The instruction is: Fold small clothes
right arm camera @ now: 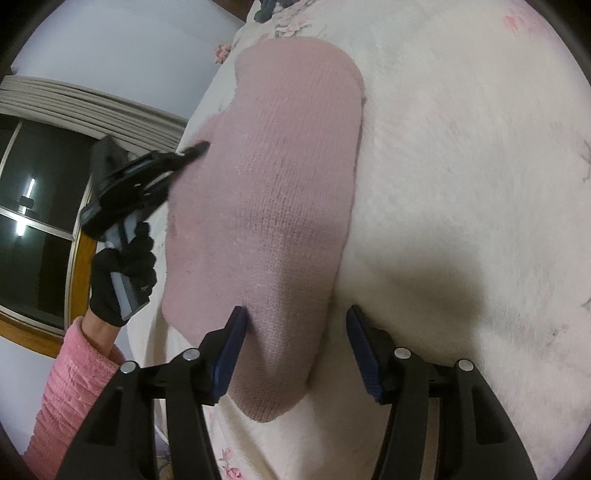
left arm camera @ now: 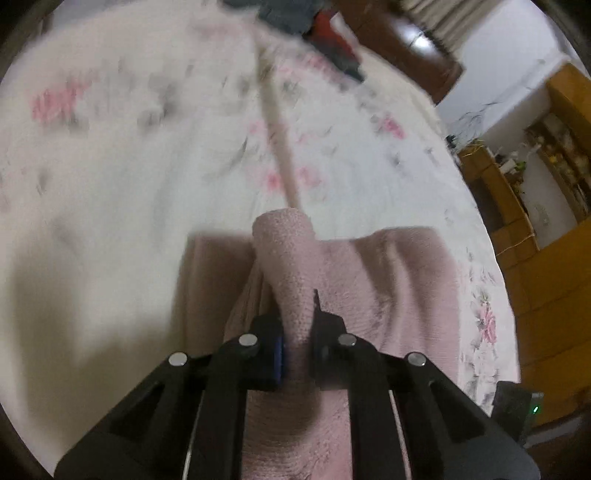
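The small pink knitted garment (right arm camera: 280, 192) lies on the white floral bedspread (right arm camera: 461, 166), beside the bed's edge on my left-hand side. Its long axis runs away from my right gripper (right arm camera: 295, 354), from the rounded near end between my fingers to the far end toward the top of the bed.

My left gripper (left arm camera: 297, 332) is closed on a bunched fold of the garment (left arm camera: 291, 266), pinched between its blue pads; the cloth rises as a ridge ahead of the fingers. From the right wrist view, that gripper (right arm camera: 195, 149) meets the garment's left edge about halfway along, held by my black-gloved hand (right arm camera: 122, 273) with its pink ribbed sleeve (right arm camera: 70, 391).

My right gripper stands wide open and holds nothing. Its left blue pad (right arm camera: 231, 354) touches or overlaps the garment's near end; the right pad sits over bare bedspread.

Judgement: the near end is the right gripper's to take, since it lies directly ahead and partly between the fingers. Dark clothes (left arm camera: 288, 14) lie at the bed's far end.
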Motion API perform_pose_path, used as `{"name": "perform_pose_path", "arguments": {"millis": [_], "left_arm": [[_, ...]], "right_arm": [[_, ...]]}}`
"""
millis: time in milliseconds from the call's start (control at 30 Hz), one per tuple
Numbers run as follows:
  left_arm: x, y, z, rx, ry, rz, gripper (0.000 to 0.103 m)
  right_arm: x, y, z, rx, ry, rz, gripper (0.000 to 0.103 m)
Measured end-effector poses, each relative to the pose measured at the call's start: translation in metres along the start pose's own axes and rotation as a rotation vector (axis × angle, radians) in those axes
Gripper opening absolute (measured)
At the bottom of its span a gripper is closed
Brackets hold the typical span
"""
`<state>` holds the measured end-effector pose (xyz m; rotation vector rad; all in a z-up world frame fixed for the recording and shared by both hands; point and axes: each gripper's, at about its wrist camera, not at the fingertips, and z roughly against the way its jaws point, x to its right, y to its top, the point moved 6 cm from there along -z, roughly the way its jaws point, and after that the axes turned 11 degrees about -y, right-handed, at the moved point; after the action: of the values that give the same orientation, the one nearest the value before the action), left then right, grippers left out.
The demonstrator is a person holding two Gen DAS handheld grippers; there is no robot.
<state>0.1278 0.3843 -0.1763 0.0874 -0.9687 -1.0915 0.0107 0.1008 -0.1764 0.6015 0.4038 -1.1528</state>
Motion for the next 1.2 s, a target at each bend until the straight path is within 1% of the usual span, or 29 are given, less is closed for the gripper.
{"name": "perform_pose_path", "arguments": {"millis": [33,67,100,167,200,233,267,300,333,367,433,500,533,567,667,733,833,900,967,1033,1100,1133,1200], "left_arm": [[0.0,0.002,0.007,0.021,0.018,-0.028,0.009],[-0.007,0.002,0.008,0.017,0.049,-0.029,0.009],[-0.017,0.0,0.006,-0.009,0.058,0.008,0.009],[-0.033,-0.009,-0.004,-0.06,0.055,0.077,0.01],[-0.034,-0.014,-0.007,-0.074,0.047,0.077,0.01],[-0.033,-0.016,-0.008,-0.075,0.044,0.07,0.013],[-0.032,-0.018,-0.006,-0.077,0.038,0.067,0.021],[-0.031,-0.02,-0.003,-0.081,0.024,0.073,0.026],[-0.03,-0.022,0.002,-0.086,0.005,0.086,0.039],[-0.031,-0.024,0.006,-0.09,-0.008,0.1,0.057],[-0.028,-0.03,0.013,-0.108,-0.044,0.122,0.08],[-0.028,-0.043,0.025,-0.13,-0.068,0.121,0.081],[-0.031,-0.05,0.028,-0.141,-0.078,0.134,0.083],[-0.034,-0.059,0.032,-0.158,-0.104,0.164,0.086],[-0.043,-0.08,0.033,-0.187,-0.14,0.217,0.086],[-0.042,-0.087,0.028,-0.202,-0.174,0.22,0.086],[-0.036,-0.089,0.016,-0.213,-0.178,0.184,0.086],[-0.035,-0.088,0.005,-0.224,-0.167,0.186,0.09],[-0.033,-0.088,-0.006,-0.232,-0.175,0.192,0.093],[-0.031,-0.085,-0.015,-0.23,-0.187,0.202,0.094],[-0.027,-0.083,-0.024,-0.228,-0.211,0.204,0.095],[-0.023,-0.084,-0.029,-0.237,-0.216,0.192,0.097],[-0.019,-0.086,-0.039,-0.255,-0.204,0.165,0.099]], "right_arm": [[0.005,0.001,0.003,0.0,0.001,-0.002,0.057],[0.005,0.001,0.003,0.0,0.0,0.0,0.057],[0.005,0.004,0.004,-0.001,-0.004,0.003,0.057],[0.003,0.004,0.004,-0.003,-0.012,0.011,0.058],[0.002,0.005,0.004,-0.004,-0.02,0.014,0.059],[0.0,0.005,0.004,-0.006,-0.028,0.019,0.059],[0.0,0.006,0.006,-0.007,-0.039,0.028,0.059],[-0.002,0.007,0.006,-0.009,-0.046,0.034,0.06],[-0.003,0.007,0.008,-0.008,-0.055,0.041,0.061],[-0.002,0.009,0.011,-0.004,-0.057,0.044,0.064],[0.002,0.012,0.016,0.01,-0.056,0.039,0.066],[0.006,0.017,0.021,0.026,-0.039,0.018,0.068],[0.008,0.021,0.023,0.035,-0.024,0.002,0.068],[0.009,0.023,0.023,0.04,-0.014,-0.008,0.07],[0.007,0.027,0.021,0.045,-0.006,-0.024,0.073],[0.005,0.032,0.016,0.04,-0.007,-0.029,0.073],[0.007,0.038,0.015,0.036,-0.019,-0.012,0.076],[0.002,0.044,0.009,0.03,-0.03,0.011,0.081],[0.002,0.049,0.006,0.029,-0.037,0.014,0.082],[0.001,0.055,-0.002,0.02,-0.023,0.003,0.084],[0.0,0.061,-0.013,0.011,-0.004,-0.01,0.089],[-0.002,0.065,-0.018,0.01,0.008,-0.006,0.091],[-0.006,0.069,-0.027,0.01,0.027,-0.004,0.096]]}}
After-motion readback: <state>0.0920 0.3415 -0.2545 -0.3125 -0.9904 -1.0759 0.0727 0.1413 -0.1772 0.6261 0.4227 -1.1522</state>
